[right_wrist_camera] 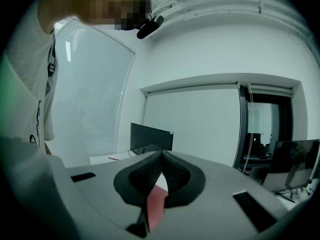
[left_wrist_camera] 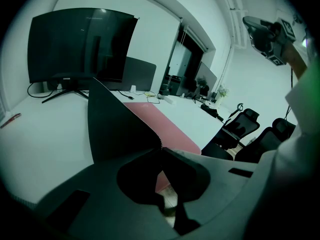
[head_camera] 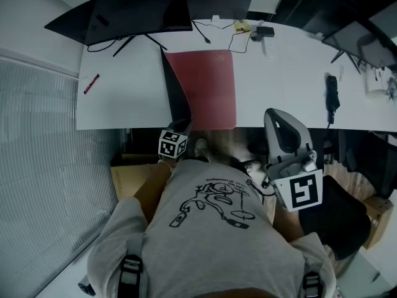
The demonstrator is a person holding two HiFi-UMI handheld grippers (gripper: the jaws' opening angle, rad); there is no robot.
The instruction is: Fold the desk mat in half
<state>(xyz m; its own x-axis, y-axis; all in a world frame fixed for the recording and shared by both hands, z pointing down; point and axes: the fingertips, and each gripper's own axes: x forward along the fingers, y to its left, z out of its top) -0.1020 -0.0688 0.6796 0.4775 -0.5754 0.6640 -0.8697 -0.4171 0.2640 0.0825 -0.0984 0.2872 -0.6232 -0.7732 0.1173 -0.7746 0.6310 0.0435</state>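
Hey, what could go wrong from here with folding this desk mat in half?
1. The left tongs pinch only one corner of the desk mat, so it may slip out or fold crooked.
2. The right tongs are shut, empty and held away from the desk. Nothing pins the mat, so it could slide.

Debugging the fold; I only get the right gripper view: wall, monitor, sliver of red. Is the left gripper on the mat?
Observer: Yes, the left gripper is shut on the near left corner of the desk mat.
Operator: Corner off the desk?
Observer: Yes, that left part stands up off the desk, dark underside showing.
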